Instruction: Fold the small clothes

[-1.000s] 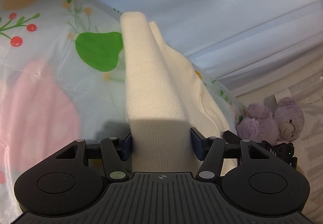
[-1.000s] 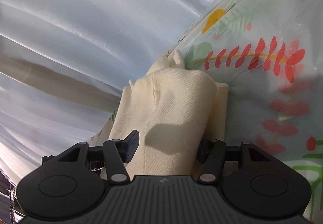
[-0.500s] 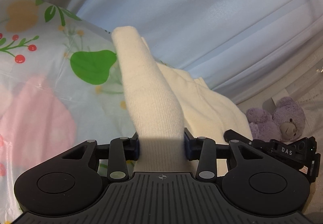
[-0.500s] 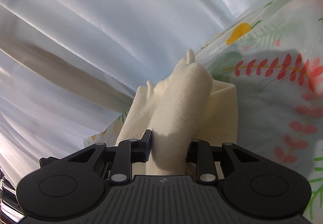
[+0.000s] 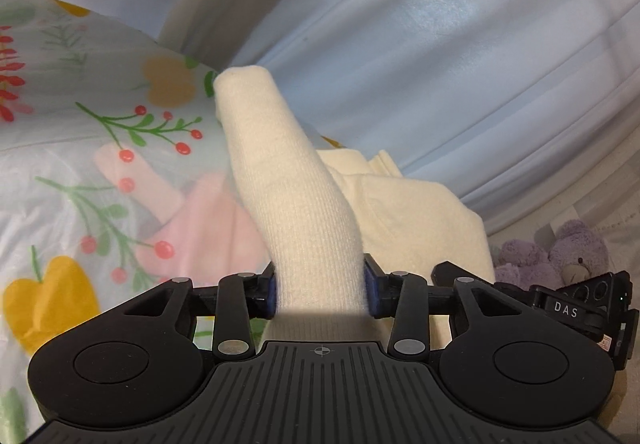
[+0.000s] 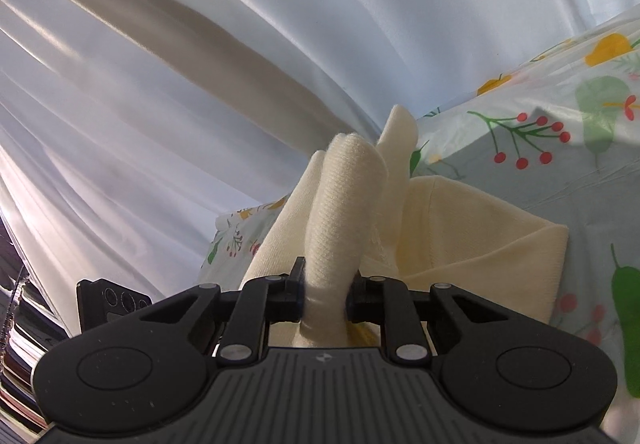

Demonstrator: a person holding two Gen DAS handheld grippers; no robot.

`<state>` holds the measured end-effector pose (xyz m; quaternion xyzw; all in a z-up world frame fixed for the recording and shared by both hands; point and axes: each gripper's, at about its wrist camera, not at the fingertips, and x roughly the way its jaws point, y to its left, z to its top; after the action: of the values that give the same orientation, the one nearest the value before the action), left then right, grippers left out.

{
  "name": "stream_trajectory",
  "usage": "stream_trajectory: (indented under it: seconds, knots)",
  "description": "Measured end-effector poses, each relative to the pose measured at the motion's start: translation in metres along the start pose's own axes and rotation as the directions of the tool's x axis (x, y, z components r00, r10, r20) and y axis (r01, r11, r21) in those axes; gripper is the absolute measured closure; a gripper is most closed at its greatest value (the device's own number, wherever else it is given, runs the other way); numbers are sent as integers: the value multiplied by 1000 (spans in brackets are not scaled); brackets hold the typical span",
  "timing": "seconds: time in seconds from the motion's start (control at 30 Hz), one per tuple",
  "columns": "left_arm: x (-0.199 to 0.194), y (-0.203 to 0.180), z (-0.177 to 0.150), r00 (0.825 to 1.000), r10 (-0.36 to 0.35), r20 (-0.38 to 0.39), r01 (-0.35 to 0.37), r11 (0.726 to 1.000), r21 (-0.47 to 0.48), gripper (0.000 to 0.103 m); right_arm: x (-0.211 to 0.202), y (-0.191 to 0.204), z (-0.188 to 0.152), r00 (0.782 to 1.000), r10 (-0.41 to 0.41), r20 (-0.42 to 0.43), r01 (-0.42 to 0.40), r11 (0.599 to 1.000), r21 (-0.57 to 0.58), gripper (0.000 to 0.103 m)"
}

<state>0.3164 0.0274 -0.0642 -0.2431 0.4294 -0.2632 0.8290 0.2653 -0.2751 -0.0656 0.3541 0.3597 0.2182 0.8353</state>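
Cream knit garment [image 5: 288, 179], bunched into ribbed rolls, on floral cloth [image 5: 80, 147]

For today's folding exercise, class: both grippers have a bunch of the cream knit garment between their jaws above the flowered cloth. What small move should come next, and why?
Probably carry both held ends across and lay them on the part lying flat. The left gripper is clamped on the cream garment; the right gripper jaws are closing on its bunch, pads already pressing. The rest rests on the flowered cloth, so the fold is unfinished.
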Motion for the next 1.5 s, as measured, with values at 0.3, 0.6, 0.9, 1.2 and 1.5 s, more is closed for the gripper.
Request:
stream_trajectory:
  seconds: [0.3,0.6,0.9,1.2,1.5]
  knots:
    - [-48,16,-1,965,218,148,-217,976,-25,54,-23,26,-8,883,-428,190,465,850,-247,55]
    - [8,-22,31,893,419,164,-417,908,-47,29,78,63,5,897,-428,110,442,855,-272,79]
    - [79,-8,45,803,586,104,-592,806,31,22,138,49,14,805,-571,158,581,708,-402,79]
    - [70,0,44,834,540,113,-547,837,32,13,124,33,14,802,-564,198,594,718,-362,55]
    - [-23,-7,-35,903,404,143,-412,911,27,14,26,52,-72,862,-442,249,507,766,-394,69]
